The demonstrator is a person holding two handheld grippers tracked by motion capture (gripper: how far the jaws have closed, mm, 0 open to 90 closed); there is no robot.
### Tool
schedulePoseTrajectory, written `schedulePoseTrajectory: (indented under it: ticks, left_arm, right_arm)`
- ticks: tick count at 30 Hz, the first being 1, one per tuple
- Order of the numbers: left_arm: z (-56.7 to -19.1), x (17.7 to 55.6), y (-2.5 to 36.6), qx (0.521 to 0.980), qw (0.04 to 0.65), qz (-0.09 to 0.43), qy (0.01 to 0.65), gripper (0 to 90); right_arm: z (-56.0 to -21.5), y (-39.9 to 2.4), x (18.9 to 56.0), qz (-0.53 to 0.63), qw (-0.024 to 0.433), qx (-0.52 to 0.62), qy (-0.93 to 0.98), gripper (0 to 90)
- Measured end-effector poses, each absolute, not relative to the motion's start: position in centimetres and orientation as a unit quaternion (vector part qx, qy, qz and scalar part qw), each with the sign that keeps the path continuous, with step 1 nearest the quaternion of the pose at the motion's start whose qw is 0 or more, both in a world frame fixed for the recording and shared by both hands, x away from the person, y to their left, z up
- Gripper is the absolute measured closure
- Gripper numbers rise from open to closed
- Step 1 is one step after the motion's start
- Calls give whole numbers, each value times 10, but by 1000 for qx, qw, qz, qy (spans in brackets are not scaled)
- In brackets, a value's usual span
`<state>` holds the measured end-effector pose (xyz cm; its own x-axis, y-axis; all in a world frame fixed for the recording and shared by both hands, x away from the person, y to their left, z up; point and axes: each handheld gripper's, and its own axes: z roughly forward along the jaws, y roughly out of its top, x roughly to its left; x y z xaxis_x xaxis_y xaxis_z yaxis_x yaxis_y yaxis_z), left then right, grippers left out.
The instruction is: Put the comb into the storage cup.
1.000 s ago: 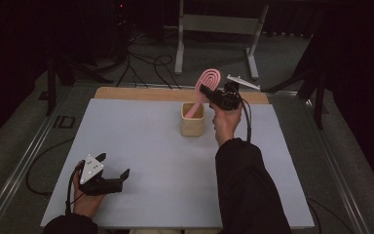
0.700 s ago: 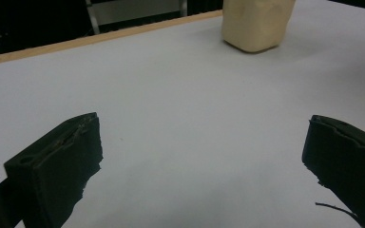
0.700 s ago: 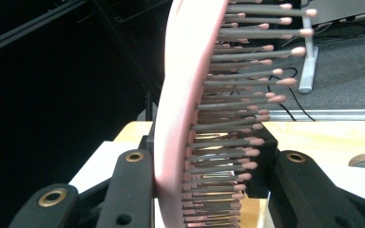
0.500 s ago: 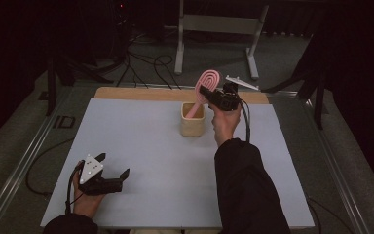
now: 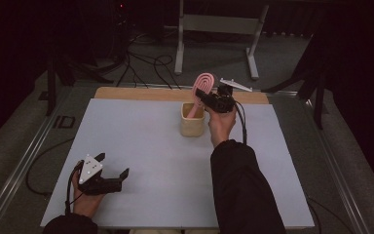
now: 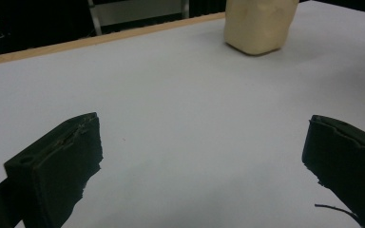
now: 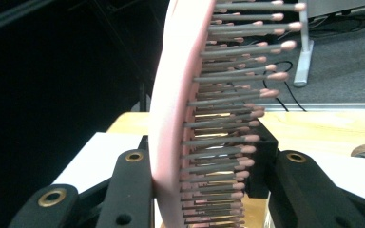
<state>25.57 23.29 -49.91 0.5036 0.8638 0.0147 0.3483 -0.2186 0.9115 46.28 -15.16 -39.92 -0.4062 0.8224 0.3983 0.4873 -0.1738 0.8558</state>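
Pink plastic paddle hairbrush (image 7: 176, 118), grey bristles tipped pink, sits clamped between the two black jaws of the right gripper (image 5: 209, 100), one jaw on its smooth back, the other in among the bristles; its handle end dips into the cream, squarish holder cup (image 5: 192, 121), the oval head (image 5: 203, 84) standing tilted above the cup's rim; the person's right hand (image 5: 221, 122) is just beside the cup on its right, dark sleeve running toward the near edge. The step in hand looks like seating the brush in the cup, or drawing it out; which of the two I cannot tell; either way the next move calls for keeping the handle in line with the cup's mouth so the light cup is not tipped. Well apart from the cup, toward the near left corner of the pale grey table mat (image 5: 141, 146), the left gripper (image 5: 114, 178) rests low with jaws wide apart and nothing between them; from there the cup (image 6: 259, 26) shows far off.
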Motion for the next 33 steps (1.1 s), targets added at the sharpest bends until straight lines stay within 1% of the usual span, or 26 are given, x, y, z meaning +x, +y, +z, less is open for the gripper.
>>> schedulePoseTrajectory:
  ticks: [5,21,33]
  left_arm:
    - [-499,255,233,729,469,276,416,2]
    - [-499,255,235,727,470,277,418,2]
    - [-499,255,234,729,467,277,416,2]
  right_arm:
    - [-404,-149,461,553,155,525,628,636]
    - [-421,-147,461,544,151,537,626,634]
    - [-423,-148,461,544,148,540,625,634]
